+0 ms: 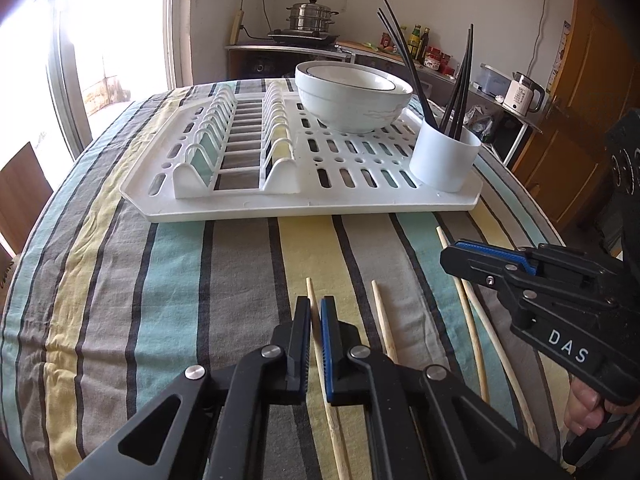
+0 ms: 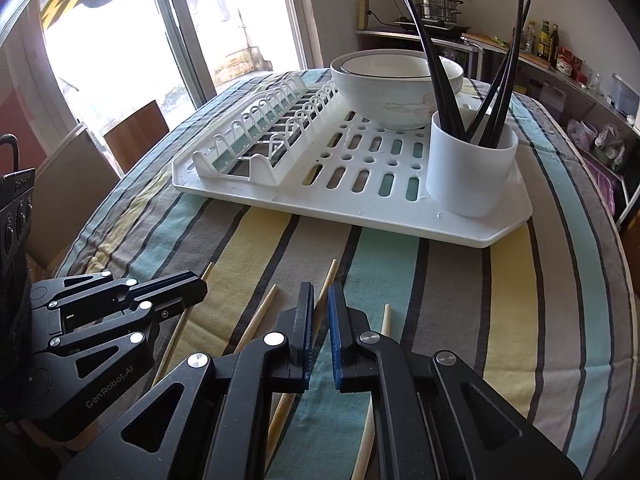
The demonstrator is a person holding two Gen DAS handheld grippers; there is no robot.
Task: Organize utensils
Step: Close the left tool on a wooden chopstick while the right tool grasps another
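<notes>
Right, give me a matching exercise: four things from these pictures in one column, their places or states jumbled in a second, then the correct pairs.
Things
1. black chopsticks
2. stacked white bowls
3. wooden chopsticks
4. white cup

Places
A. lying on the striped tablecloth, in front of the dish rack
B. standing upright inside the cup
C. at the rack's near right corner
D. on the slotted part of the rack, behind the cup

Pairs: 1-B, 2-D, 3-A, 4-C
</notes>
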